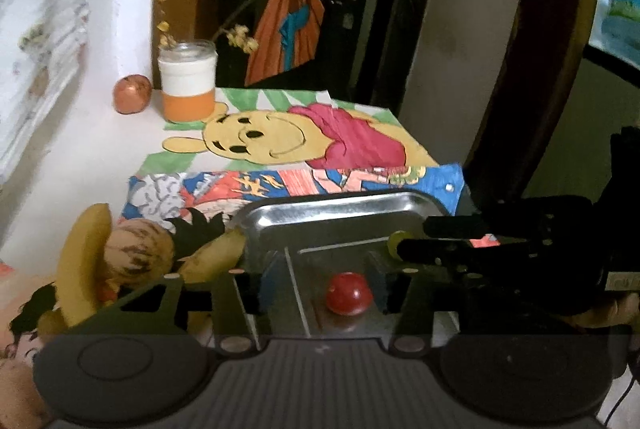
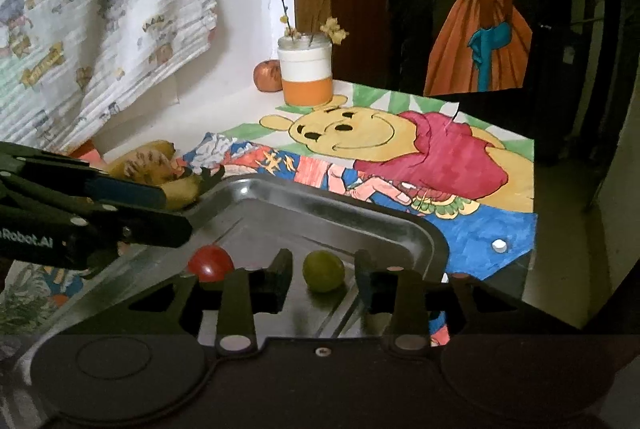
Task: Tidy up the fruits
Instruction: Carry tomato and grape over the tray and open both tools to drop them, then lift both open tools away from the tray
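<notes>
Surface: white tabletop (image 2: 224, 109)
On it: coloured cartoon drawings (image 2: 400, 141), banana bunch (image 2: 160, 165) at left
On the drawings: metal tray (image 2: 332, 205), painted jar (image 2: 306, 73)
Far corner: a reddish round fruit (image 2: 268, 75), perhaps an apple

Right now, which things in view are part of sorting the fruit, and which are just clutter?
Job:
- metal tray
- red fruit and green fruit, both lying in the tray
- bananas beside the tray
- round orange-red fruit by the wall

Lying about:
- jar with dried flowers
- cartoon bear drawing
- patterned cloth
</notes>
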A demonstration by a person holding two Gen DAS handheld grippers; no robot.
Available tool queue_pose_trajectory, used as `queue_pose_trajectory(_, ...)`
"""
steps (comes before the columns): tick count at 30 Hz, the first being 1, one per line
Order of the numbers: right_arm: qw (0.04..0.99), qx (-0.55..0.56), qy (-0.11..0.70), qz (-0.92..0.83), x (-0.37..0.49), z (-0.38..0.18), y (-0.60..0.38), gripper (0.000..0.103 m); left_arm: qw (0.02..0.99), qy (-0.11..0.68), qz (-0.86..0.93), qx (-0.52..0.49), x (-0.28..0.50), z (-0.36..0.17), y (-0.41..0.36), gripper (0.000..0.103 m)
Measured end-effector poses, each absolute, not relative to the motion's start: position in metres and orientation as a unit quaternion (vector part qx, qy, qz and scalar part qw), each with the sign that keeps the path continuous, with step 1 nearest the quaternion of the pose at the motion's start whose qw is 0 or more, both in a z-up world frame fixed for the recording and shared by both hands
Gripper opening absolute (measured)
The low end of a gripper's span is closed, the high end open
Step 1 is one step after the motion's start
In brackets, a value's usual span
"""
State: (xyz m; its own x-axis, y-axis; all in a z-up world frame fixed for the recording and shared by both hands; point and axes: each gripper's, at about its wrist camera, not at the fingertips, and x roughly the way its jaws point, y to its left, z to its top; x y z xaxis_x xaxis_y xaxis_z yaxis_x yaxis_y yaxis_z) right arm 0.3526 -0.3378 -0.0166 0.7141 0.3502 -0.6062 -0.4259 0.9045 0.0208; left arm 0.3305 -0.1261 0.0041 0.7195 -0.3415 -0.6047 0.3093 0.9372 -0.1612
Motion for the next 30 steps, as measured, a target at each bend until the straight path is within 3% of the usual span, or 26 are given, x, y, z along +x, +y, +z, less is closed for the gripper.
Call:
queue_pose_trajectory(2,0.927,-0.060,0.307,0.209,0.345,-0.009,-0.337,0.045,0.931,0.322,-0.169,-0.029,0.321,0.011,-0.122,0.062)
queue_pose_trajectory(7,0.933,-0.058,0.289,0.206,0.322,0.012,-0.334,0.071,0.942,0.298,-0.147,-0.047,0.294,0.029,-0.110,0.089)
queue_pose_trajectory(12,0.940,-0.053,0.269,0.201,0.293,0.035,-0.331,0.090,0.952,0.267,-0.132,-0.065,0.262,0.048,-0.097,0.103)
queue_pose_trajectory(19,0.944,-0.041,0.260,0.201,0.248,0.063,-0.322,0.102,0.958,0.248,-0.111,-0.085,0.215,0.066,-0.075,0.103)
queue_pose_trajectory(30,0.938,-0.020,0.270,0.215,0.182,0.081,-0.294,0.102,0.963,0.250,-0.077,-0.066,0.150,0.069,-0.041,0.103)
